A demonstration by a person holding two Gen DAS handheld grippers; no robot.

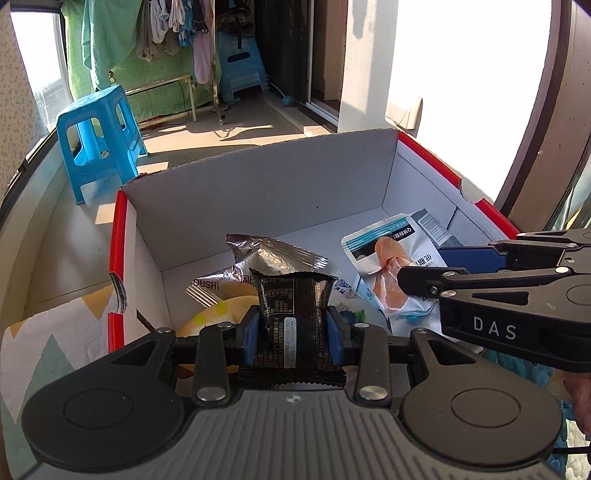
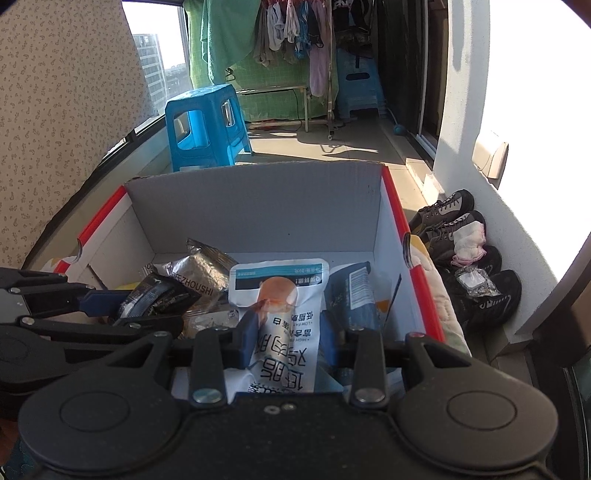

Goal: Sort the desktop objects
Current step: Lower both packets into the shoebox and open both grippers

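Note:
A red-edged cardboard box (image 1: 258, 184) holds snack packets. My left gripper (image 1: 291, 338) is shut on a black packet (image 1: 291, 314) and holds it over the box's near end. My right gripper (image 2: 286, 338) is shut on a white chicken-breast packet (image 2: 280, 295) over the box (image 2: 258, 206). The right gripper also shows in the left wrist view (image 1: 436, 275), with the white packet (image 1: 391, 266). The left gripper shows in the right wrist view (image 2: 122, 306), with the black packet (image 2: 155, 295). A silver packet (image 1: 258, 258) and a dark blue packet (image 2: 351, 291) lie inside.
A blue plastic stool (image 1: 99, 136) stands beyond the box on the left. Shoes (image 2: 465, 251) sit by the wall right of the box. A patterned cloth (image 1: 55, 332) lies under the box. Laundry hangs at the back (image 2: 291, 29).

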